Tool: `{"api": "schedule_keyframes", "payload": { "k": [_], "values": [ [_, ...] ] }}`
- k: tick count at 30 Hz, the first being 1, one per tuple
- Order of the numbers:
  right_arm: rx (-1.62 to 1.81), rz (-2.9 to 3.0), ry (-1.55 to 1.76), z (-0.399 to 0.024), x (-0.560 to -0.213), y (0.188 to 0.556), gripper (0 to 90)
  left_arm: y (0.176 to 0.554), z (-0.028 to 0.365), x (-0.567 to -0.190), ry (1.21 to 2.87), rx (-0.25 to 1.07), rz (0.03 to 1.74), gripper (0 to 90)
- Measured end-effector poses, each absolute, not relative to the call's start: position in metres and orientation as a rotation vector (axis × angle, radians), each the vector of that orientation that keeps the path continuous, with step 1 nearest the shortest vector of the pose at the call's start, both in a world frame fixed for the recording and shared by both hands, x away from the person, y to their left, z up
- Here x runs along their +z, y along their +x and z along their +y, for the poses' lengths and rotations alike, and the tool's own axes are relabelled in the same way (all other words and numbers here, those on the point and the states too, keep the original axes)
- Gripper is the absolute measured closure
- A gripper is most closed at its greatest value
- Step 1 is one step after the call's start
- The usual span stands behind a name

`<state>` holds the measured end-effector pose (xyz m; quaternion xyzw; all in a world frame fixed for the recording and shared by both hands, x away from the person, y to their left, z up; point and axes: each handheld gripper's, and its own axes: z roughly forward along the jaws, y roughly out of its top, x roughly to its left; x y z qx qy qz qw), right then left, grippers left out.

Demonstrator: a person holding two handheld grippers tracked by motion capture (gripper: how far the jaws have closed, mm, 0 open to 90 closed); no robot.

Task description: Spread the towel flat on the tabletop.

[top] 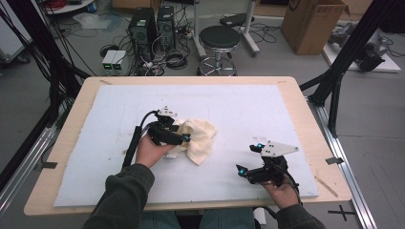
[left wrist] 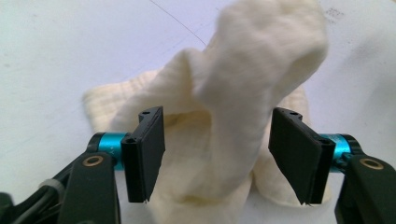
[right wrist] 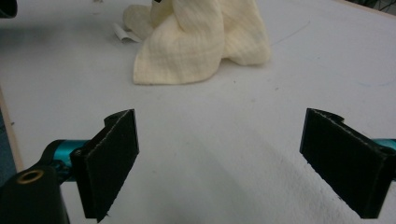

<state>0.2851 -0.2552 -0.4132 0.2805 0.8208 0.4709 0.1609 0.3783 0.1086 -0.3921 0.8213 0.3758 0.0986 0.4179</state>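
- High view: cream cloth (top: 196,137) crumpled mid-mat (top: 95,143); left gripper (top: 177,135) at its left edge, right gripper (top: 249,160) well apart.
- Left gripper view: jaws spread, raised fold between, pads not pressing; advisable to centre fold before closing.
- Right gripper view: jaws wide, empty; cloth's far side hidden.

The left claw (top: 177,130) sits against a crumpled cream cloth (top: 198,138) — the right claw (top: 249,158) well apart.
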Motion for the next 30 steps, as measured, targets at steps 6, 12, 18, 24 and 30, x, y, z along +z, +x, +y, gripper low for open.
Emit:
{"api": "schedule_keyframes", "payload": {
  "k": [6,12,18,24,30],
  "values": [
    [1.340,2.386,0.740,-0.234,-0.407,0.289,12.3,0.361,0.129,-0.388,2.033,0.256,0.911,34.9],
    [1.348,2.444,0.686,-0.212,-0.406,0.297,18.2,0.346,0.137,-0.391,2.068,0.252,0.859,37.2],
    [1.336,2.507,0.650,-0.186,-0.407,0.313,30.2,0.340,0.136,-0.402,2.135,0.256,0.805,51.6],
    [1.329,2.558,0.634,-0.164,-0.412,0.324,41.1,0.344,0.132,-0.415,2.190,0.248,0.796,58.5],
    [1.256,2.647,0.616,-0.138,-0.424,0.336,51.9,0.355,0.131,-0.429,2.229,0.230,0.839,65.9]
  ]
}}
